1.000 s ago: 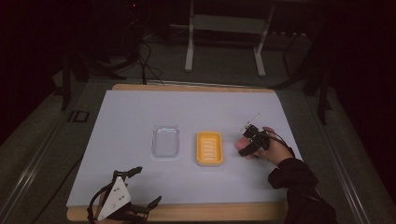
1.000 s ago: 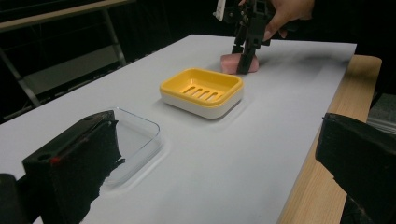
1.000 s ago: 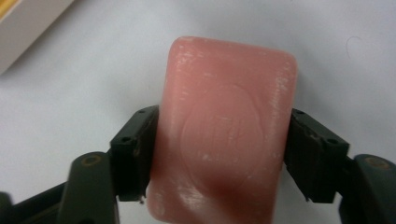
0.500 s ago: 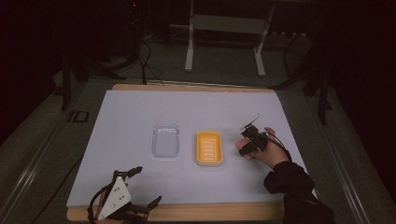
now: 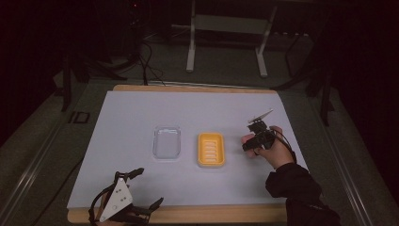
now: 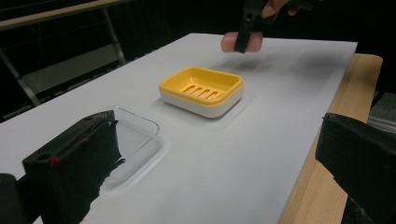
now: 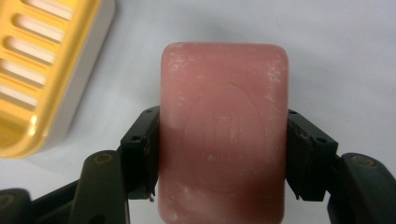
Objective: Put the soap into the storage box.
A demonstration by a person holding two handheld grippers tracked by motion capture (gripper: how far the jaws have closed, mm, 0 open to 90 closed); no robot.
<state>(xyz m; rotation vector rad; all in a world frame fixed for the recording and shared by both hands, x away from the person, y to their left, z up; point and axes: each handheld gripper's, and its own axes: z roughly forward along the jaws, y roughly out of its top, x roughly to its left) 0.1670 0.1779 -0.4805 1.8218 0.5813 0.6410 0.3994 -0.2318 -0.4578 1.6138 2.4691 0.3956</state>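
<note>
Two tongs on show from the high view: the left tongs (image 5: 141, 190) lie at seven o'clock on the desk (image 5: 141, 113), jaws spread wide with nothing between them, and the right tongs (image 5: 250, 143) sit at three o'clock in a hand (image 5: 273, 149), just beside the yellow soap dish (image 5: 211, 149). At nine o'clock of that dish stands a clear tray (image 5: 167, 142), a little apart from it.

Over to the left gripper view: black jaws released at either side, the clear tray (image 6: 135, 135) close in, the yellow soap dish (image 6: 201, 89) beyond it, and at twelve o'clock the hand's fingers (image 6: 240, 41) above the white sheet.

Right gripper view now: the jaws, having just closed, are clenched on the pink soap bar (image 7: 223, 130), pads pressing both long sides, with the yellow soap dish (image 7: 42, 70) at ten o'clock.
</note>
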